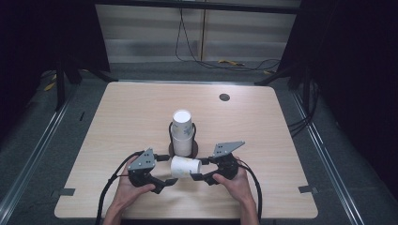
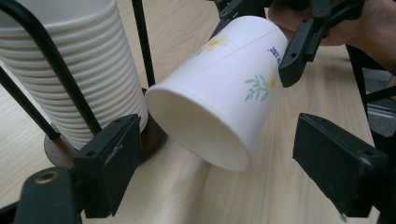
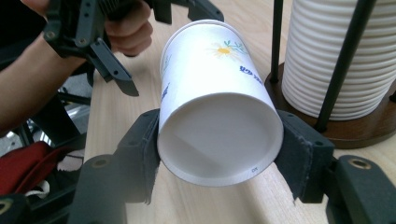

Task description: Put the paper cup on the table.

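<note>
The right tool (image 1: 202, 176) holds a paper cup (image 1: 185, 167) on its side, and its two jaws press on the cup wall at the base end, one on each side. The cup hangs just above the desk (image 1: 263, 126) and does not seem to touch the wood, though the high view is too small to be sure. Its open mouth points toward the left tool (image 1: 165, 182).

The left tool is open. In the left gripper view its jaws stand wide, one on each side of the cup mouth, and neither pad touches the rim; there is free space on both sides.

Just behind the cup, on the far side of both tools, stands a cup holder (image 1: 183, 149) with a dark round base and thin black rods, which carries a tall stack of cups (image 1: 182, 129). In the left gripper view the stack is just beside the left jaw, so the room there is narrow. The near edge of the desk lies close behind both hands, and the desk is free to the left, to the right and beyond the holder.

Both forearms come in from the near edge. The left hand (image 1: 129, 187) and the right hand (image 1: 237, 183) grip the tool bodies from below, and the tools point inward, toward each other, roughly level.
</note>
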